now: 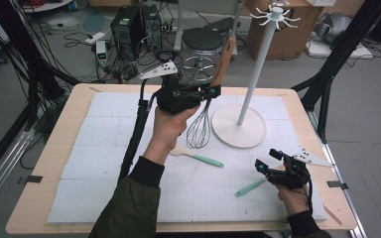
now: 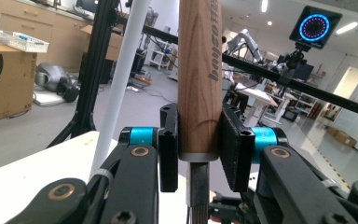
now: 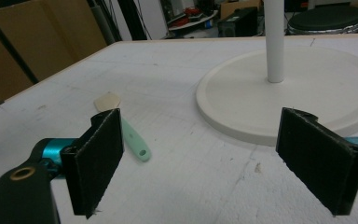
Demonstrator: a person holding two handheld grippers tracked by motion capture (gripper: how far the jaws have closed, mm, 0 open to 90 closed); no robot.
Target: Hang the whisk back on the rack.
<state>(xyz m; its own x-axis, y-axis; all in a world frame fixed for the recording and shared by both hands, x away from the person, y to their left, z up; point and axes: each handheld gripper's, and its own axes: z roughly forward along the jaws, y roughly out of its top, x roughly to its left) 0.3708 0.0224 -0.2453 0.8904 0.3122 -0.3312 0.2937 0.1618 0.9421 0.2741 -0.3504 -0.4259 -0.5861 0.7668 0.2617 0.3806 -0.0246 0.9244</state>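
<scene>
A whisk [image 1: 198, 130] with a brown wooden handle [image 2: 199, 88] hangs upright above the white mat, wire loops pointing down. My left gripper [image 1: 213, 91] is shut on the lower end of that handle, and both black pads [image 2: 168, 149] press on the wood. A tall white stand [image 1: 239, 126] with hooks at its top rises just right of the whisk; its pole [image 2: 121, 79] passes close on the left in the left gripper view. My right gripper [image 1: 268, 159] rests low at the mat's front right, open, with nothing between its pads [image 3: 100, 154].
A spatula with a mint-green handle [image 1: 198, 156] lies on the mat below the whisk, also in front of my right gripper [image 3: 130, 133]. A second green-handled utensil [image 1: 250, 187] lies beside my right hand. The stand's round base [image 3: 307, 79] is ahead of the right gripper. Stool and cardboard boxes stand beyond the table.
</scene>
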